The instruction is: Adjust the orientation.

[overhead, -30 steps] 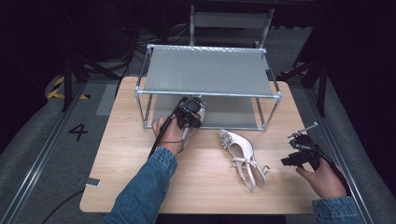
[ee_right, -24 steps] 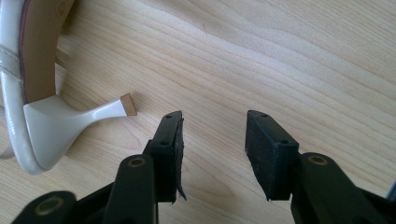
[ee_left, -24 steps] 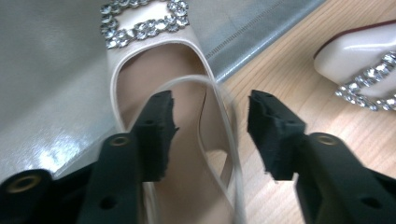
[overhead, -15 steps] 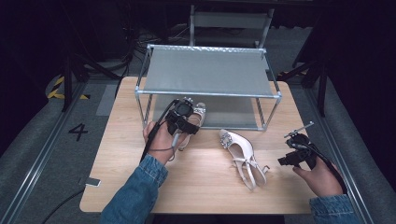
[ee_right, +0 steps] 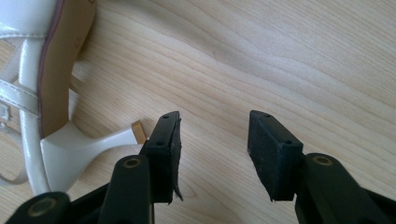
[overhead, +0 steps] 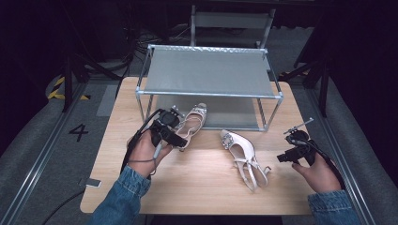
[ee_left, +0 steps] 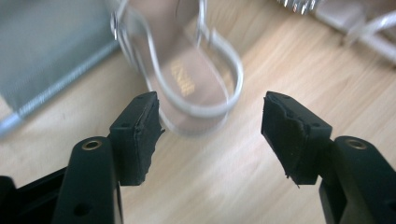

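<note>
Looks like shoe-racking, barely started: the rack [overhead: 209, 70] has nothing on top. One sandal [overhead: 191, 125] lies at its foot, left gripper [overhead: 170, 130] spread wide just behind its heel. Second sandal [overhead: 244, 152] lies mid-worktop [overhead: 202, 183], right gripper [overhead: 294, 149] spread, holding nothing.

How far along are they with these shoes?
Nothing looks finished: both rack shelves are bare. One shoe lies by the rack's front, the left gripper open just behind its heel. The other shoe lies on its side near the open right gripper, untouched.
</note>
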A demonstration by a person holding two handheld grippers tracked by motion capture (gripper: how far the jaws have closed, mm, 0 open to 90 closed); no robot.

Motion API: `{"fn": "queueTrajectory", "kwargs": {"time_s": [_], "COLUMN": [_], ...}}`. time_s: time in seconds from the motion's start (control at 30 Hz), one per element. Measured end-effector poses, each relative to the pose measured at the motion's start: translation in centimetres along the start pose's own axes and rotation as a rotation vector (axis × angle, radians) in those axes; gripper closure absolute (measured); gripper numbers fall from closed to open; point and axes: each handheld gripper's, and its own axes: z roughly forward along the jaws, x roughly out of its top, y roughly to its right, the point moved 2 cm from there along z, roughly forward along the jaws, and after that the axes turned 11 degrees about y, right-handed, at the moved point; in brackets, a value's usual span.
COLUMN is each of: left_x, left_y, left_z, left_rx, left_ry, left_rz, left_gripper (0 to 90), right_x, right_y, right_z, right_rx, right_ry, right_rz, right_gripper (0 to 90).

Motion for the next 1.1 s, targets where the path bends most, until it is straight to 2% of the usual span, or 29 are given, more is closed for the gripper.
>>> {"fn": "queueTrajectory", "kwargs": {"time_s": [0.07,0.2,0.3,0.5,0.57,0.67,0.77,0.9,1.03,1.1], "left_x": [-0.6,-1.6,-2.4,-2.9,-3.1,-3.2,-3.3,-3.2,-3.2,-3.1], "left_y": [0.0,0.0,0.1,-0.2,-0.3,-0.1,0.2,0.1,-0.1,-0.1], "left_z": [0.2,1.0,2.3,4.4,5.2,6.2,7.1,7.5,7.5,7.4], "left_rx": [-0.007,-0.009,-0.006,0.024,0.047,0.089,0.098,0.129,0.134,0.136], "left_ry": [-0.022,-0.034,-0.044,-0.065,-0.067,-0.053,-0.065,-0.055,-0.029,0.007], "left_rz": [-0.01,0.004,0.009,0.007,0.017,0.077,0.096,0.09,0.078,0.069], "left_gripper": [35.1,36.5,36.5,35.6,35.1,34.2,33.9,38.7,45.8,49.5], "right_x": [0.3,0.6,0.8,0.9,0.8,0.7,0.5,0.3,0.1,0.0], "right_y": [-0.1,-0.2,-0.3,-0.2,-0.2,-0.1,0.0,0.0,0.1,0.1], "right_z": [0.1,0.3,0.3,0.2,0.2,0.1,0.1,0.0,0.0,0.0], "right_rx": [0.004,0.009,0.014,0.013,0.011,0.01,0.006,0.004,0.004,0.002], "right_ry": [0.002,0.003,0.005,0.007,0.006,0.008,0.007,0.009,0.004,0.0], "right_rz": [-0.002,-0.006,-0.018,-0.014,-0.01,-0.01,-0.008,-0.006,-0.005,-0.004], "right_gripper": [54.7,54.6,54.4,54.4,54.4,54.4,54.5,54.6,54.7,54.8]}}
